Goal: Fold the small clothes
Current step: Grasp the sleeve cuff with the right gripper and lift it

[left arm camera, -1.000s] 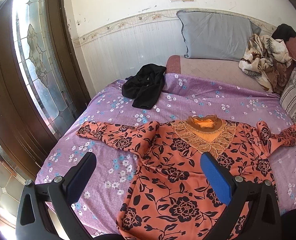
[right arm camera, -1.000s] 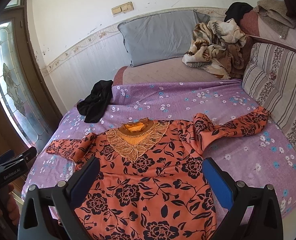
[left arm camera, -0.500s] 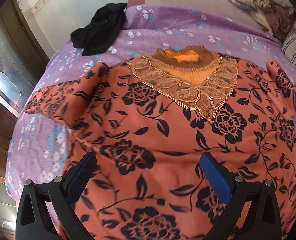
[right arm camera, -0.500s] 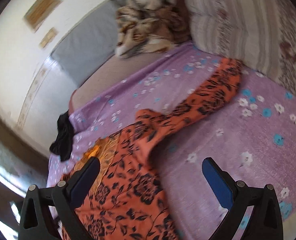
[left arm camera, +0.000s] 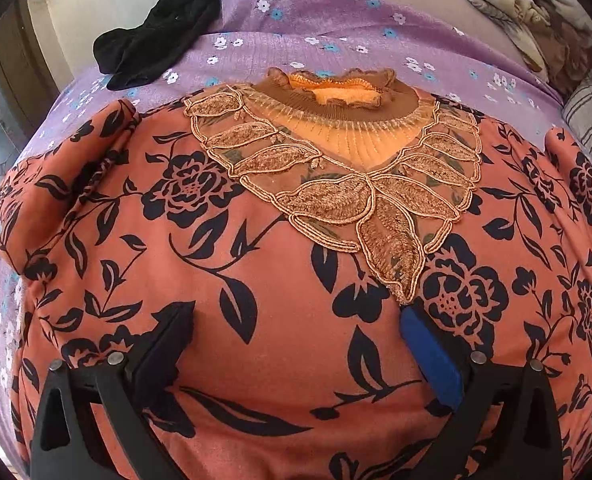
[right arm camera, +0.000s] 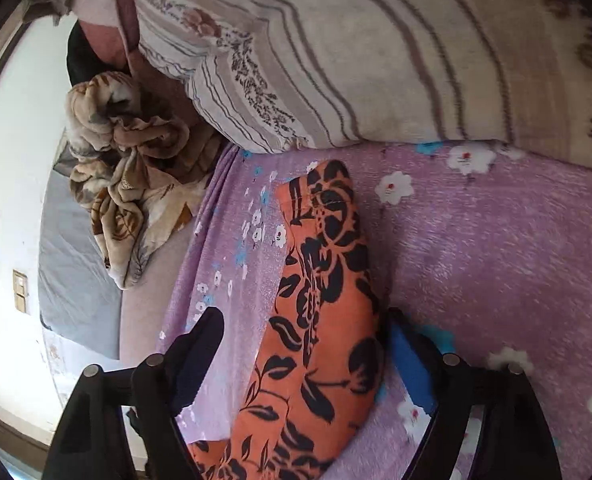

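The orange blouse with its black flower print lies spread face up on the bed, over a purple sheet dotted with small white and blue flowers. Its gold embroidered collar points away from the left claw, which hangs low over the chest of the garment with its jaws wide apart, holding nothing. A black garment sits crumpled on the sheet beyond the blouse's shoulder. On the other side, the right claw is also spread open, its two fingers standing either side of one sleeve that stretches along the sheet toward a striped cushion. The sleeve is not pinched. A beige patterned blanket is bunched up near a grey pillow.
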